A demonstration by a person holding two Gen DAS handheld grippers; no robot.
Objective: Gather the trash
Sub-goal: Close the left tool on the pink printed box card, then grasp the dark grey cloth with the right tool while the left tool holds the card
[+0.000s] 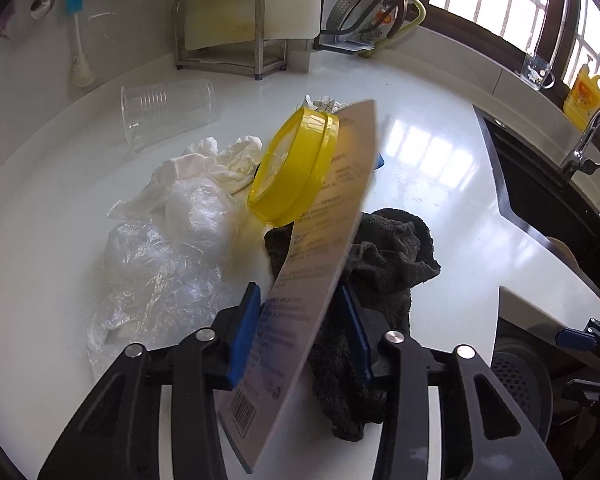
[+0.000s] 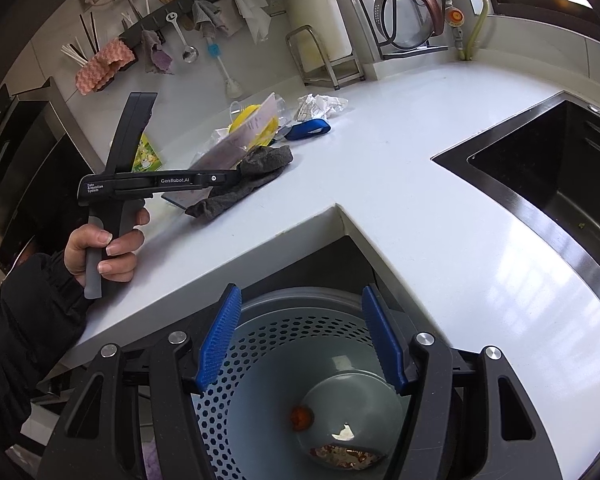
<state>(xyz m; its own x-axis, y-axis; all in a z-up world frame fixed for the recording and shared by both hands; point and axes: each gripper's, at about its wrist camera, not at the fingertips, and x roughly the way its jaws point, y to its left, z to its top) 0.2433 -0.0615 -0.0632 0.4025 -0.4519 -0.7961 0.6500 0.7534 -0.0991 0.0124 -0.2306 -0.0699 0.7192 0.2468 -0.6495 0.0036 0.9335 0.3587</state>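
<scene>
White kitchen counter, left gripper clamped on a printed card, right gripper spread empty above a perforated bin, black sink beyond.

Yellow lid, dark grey cloth, blue-padded tongs.

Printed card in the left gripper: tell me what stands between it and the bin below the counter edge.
Nothing visible blocks it. The left gripper is closed on the printed card, lifted above the dark cloth. The bin sits open below the counter, with only the open right gripper hovering over it.
</scene>
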